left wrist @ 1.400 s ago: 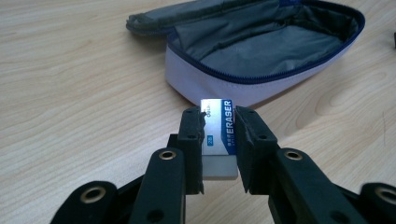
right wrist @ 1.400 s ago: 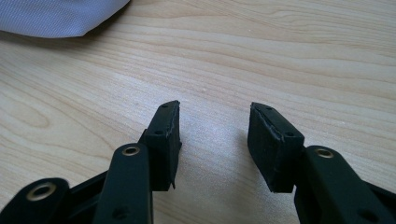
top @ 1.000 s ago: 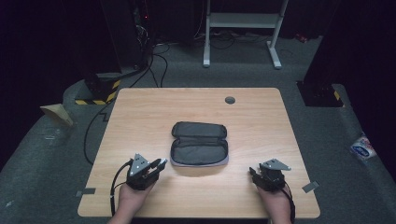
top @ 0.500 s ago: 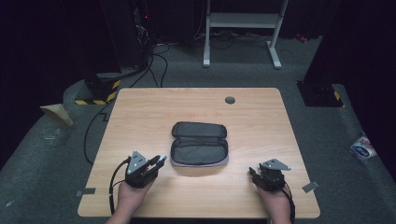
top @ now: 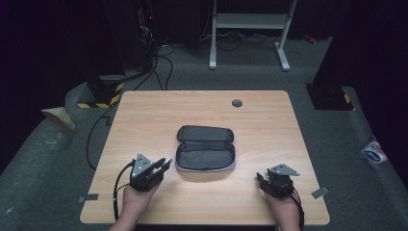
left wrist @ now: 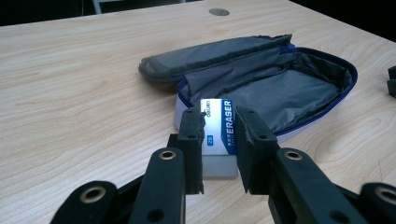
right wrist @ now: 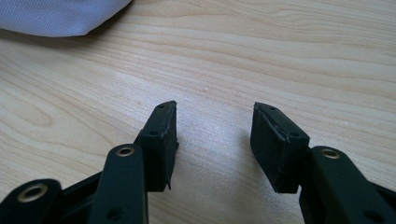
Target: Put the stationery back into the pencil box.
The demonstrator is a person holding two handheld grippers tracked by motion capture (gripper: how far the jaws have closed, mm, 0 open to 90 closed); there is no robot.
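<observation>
The open pencil case (top: 205,148) lies mid-desk, the one obstacle on the desk (top: 144,115); bare wood runs along its far edge and both side edges. Between the left tongs (left wrist: 219,135) and the case, the clamped eraser (left wrist: 217,128) nearly meets the near rim. Bare wood lies before the right tongs (right wrist: 212,140).
</observation>
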